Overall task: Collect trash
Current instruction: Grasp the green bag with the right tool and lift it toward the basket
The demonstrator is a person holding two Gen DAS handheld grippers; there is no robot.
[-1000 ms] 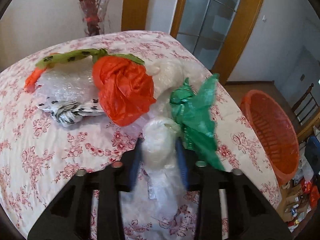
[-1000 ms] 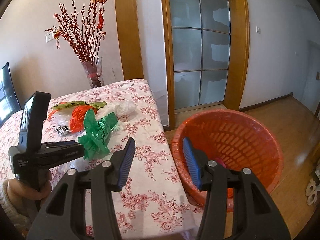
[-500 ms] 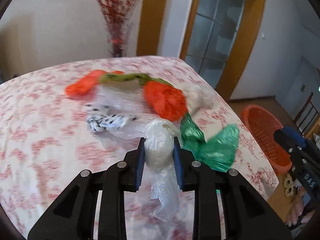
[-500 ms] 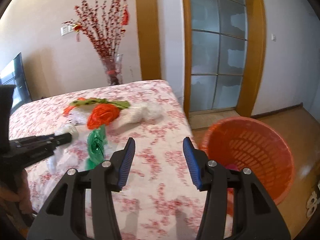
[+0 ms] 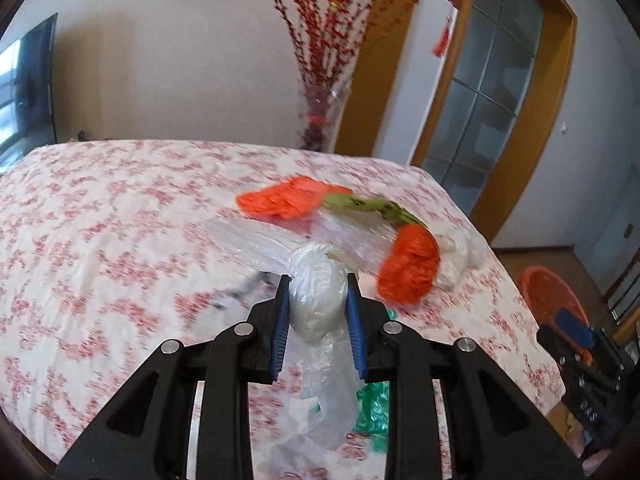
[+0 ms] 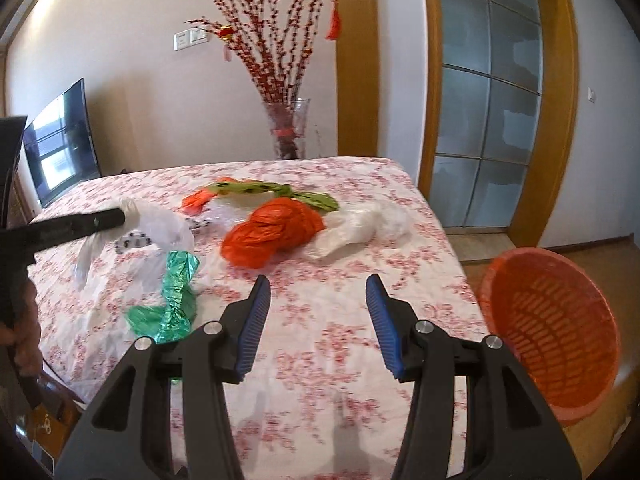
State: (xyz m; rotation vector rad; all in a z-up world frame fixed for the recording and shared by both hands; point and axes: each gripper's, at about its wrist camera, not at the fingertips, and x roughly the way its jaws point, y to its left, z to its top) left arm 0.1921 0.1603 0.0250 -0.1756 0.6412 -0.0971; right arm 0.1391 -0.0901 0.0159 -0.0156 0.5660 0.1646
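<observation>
Lifted since a second ago, the left gripper (image 5: 318, 316) clamps one clear plastic bag (image 5: 318, 300), two orange bags beyond it. From the right wrist: right gripper (image 6: 318, 318) gapes wide, empty; one green bag (image 6: 174, 300) left, one basket (image 6: 548, 328) right.

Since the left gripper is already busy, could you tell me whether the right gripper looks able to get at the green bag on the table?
Probably yes. The right gripper is open and empty above the table, and the green bag lies uncovered just to its left, with nothing between them.
</observation>
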